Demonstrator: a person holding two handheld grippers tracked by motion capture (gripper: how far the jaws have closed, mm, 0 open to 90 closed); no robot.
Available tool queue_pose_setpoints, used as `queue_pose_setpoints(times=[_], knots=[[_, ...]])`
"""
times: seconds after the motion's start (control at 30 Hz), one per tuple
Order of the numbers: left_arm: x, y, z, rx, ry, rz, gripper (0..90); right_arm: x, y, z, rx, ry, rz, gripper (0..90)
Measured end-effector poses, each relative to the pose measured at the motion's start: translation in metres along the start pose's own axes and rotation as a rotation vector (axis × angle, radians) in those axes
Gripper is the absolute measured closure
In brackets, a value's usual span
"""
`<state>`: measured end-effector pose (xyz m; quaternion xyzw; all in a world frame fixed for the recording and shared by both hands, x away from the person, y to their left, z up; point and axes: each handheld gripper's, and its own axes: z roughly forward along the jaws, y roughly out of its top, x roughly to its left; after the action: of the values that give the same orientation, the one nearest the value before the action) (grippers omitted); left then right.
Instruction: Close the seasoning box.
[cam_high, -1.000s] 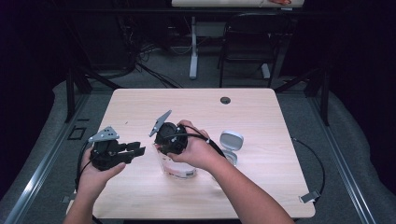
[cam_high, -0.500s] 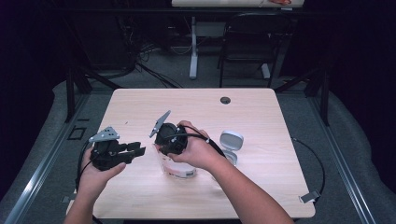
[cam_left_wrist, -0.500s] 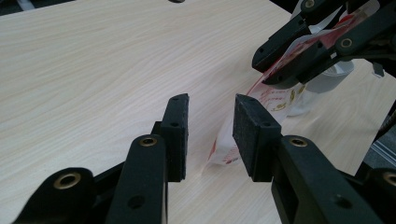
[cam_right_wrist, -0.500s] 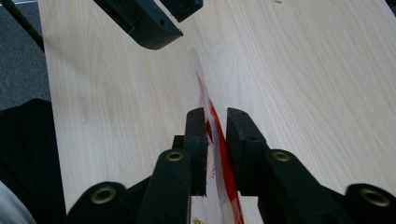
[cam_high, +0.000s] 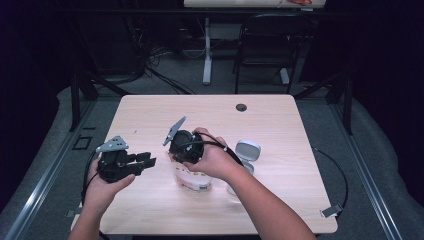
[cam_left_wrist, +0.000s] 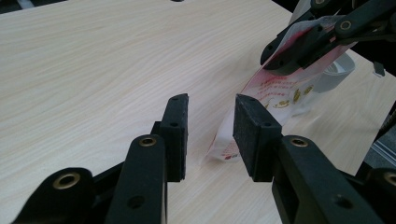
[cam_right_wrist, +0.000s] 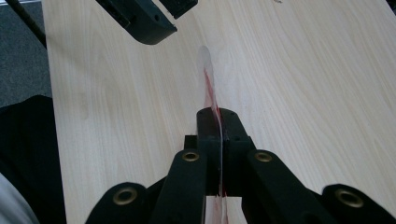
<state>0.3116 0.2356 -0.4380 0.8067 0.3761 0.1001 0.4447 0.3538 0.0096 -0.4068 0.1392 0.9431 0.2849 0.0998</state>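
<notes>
Now the right gripper (cam_right_wrist: 219, 140) is clamping the plastic bag (cam_left_wrist: 261, 98) near the table (cam_high: 280, 125) middle, so the gaping left gripper (cam_left_wrist: 210, 126), waiting at nine o'clock, is needing a clean pinch on the free edge

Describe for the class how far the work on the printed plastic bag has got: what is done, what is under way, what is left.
Done: the right claw has just been closing and now pinches the plastic bag by its edge. Under way: the bag hangs above the table. Left: the left claw stands open beside the bag's lower corner, not gripping yet; a likely second grip.
</notes>
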Motion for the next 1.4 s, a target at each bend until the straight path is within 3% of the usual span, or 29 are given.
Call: queue_pose_setpoints(times=[0.83,1.4], knots=[[-0.001,0.000,0.003,0.007,-0.004,0.006,65.6,-0.001,-0.010,-0.009,-0.028,0.028,-0.020,89.6],[-0.004,-0.001,0.008,0.017,-0.008,0.014,63.6,-0.001,-0.025,-0.020,-0.062,0.014,-0.032,89.7]])
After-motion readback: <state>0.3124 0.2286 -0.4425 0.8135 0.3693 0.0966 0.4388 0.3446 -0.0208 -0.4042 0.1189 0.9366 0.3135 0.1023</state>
